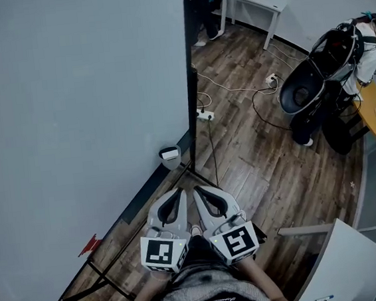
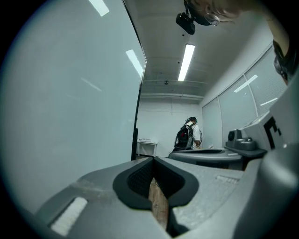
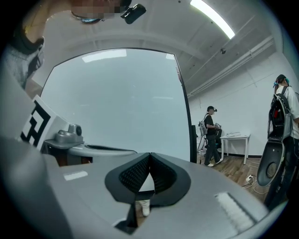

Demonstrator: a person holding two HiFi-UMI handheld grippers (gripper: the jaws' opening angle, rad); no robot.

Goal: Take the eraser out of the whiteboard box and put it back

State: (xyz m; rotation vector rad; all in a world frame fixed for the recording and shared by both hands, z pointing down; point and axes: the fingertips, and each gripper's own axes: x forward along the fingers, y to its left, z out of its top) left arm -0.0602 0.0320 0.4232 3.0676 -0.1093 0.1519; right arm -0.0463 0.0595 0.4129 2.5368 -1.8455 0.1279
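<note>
The two grippers are side by side at the near middle of the head view, both pointing away from the person toward the foot of the whiteboard. The left gripper has its jaws closed together with nothing between them, and the right gripper, just beside it, is closed and empty in the same way. The box hangs at the lower edge of the whiteboard near its right end, a little beyond the gripper tips and not touched by them. A pale thing lies inside it, probably the eraser, but it is too small to be sure. Farther on the wooden floor lies a power strip, and a person stands at the far right.
</note>
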